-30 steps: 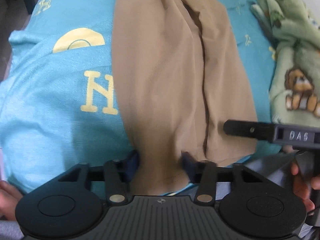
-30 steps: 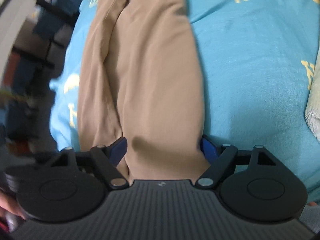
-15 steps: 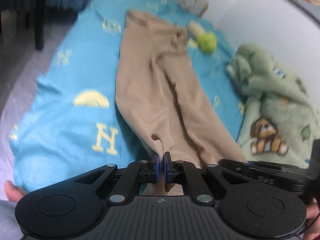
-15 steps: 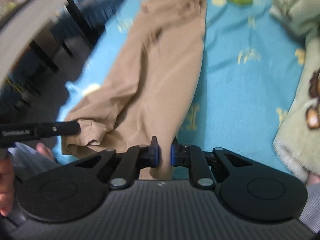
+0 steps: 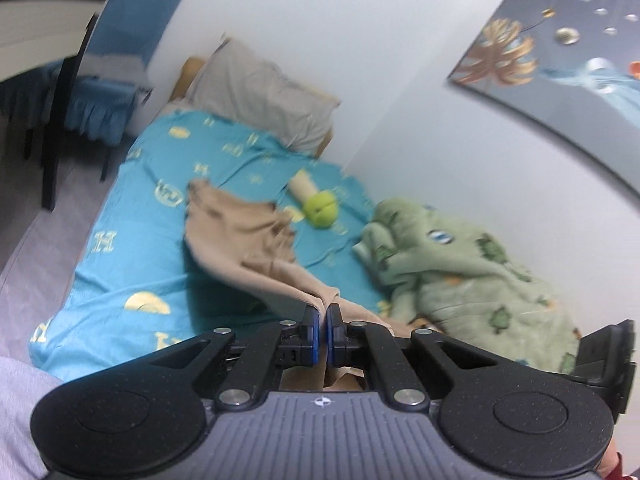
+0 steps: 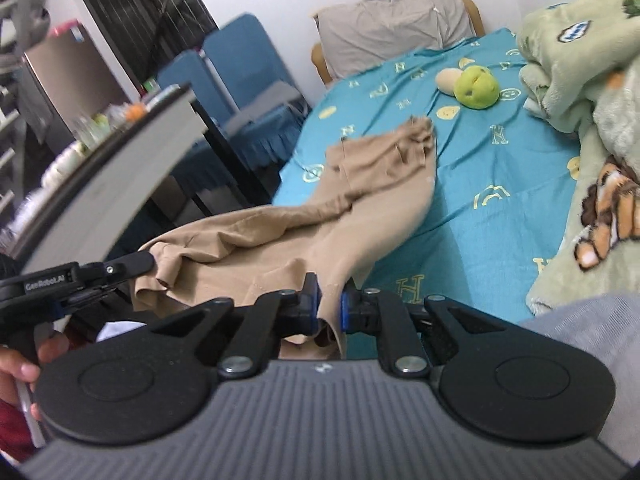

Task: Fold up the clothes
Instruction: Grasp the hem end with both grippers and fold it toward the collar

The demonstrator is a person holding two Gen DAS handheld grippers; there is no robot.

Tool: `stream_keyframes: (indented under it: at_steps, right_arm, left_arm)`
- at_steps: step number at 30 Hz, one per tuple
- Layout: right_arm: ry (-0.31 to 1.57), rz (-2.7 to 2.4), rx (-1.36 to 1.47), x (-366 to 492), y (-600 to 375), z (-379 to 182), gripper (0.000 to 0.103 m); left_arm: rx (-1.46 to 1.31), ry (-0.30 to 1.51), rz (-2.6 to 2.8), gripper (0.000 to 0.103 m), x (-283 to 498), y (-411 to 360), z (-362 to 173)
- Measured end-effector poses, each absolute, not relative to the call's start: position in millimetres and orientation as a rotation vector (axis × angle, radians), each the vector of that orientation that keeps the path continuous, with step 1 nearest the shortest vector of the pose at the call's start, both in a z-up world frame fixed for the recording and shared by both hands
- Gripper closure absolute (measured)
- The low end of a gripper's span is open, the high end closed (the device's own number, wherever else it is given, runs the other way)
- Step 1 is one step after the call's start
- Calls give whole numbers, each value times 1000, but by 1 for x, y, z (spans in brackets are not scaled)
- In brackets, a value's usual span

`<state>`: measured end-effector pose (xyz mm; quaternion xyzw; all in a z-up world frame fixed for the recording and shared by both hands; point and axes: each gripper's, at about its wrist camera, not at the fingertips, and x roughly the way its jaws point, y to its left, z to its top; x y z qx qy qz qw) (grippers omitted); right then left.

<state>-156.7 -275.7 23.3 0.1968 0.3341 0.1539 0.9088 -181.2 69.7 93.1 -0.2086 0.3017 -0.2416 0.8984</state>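
Note:
Tan trousers (image 5: pixel 244 248) lie on a turquoise bed sheet (image 5: pixel 120 276), their far end resting on the bed and their near end lifted. My left gripper (image 5: pixel 323 320) is shut on one near hem of the trousers. My right gripper (image 6: pixel 329 300) is shut on the other near hem of the trousers (image 6: pixel 280 236). The left gripper also shows at the left of the right wrist view (image 6: pixel 132 268), pinching its hem. The cloth hangs slack between the two grippers and slopes down to the bed.
A green blanket with bear prints (image 5: pixel 472 264) is heaped on the bed's right side. A green plush toy (image 5: pixel 320 208) lies beyond the trousers. A grey pillow (image 5: pixel 264 96) is at the head. A table (image 6: pixel 120 160) and blue chairs (image 6: pixel 240 80) stand left of the bed.
Both grippers closed on the trouser hems a second ago and have since lifted them up and back from the bed. The near half of the trousers now hangs in the air.

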Motion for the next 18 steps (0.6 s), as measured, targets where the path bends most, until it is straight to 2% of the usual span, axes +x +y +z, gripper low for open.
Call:
stream_keyframes:
  at_steps: [8,18]
  right_arm:
    - [658,279,417,-105,-286,32,89]
    - [690,218,381,34,-280,6,89]
  left_arm:
    - [-401,604,-471,99,-134,51,86]
    - [-307,603,-363,99,15,27,56]
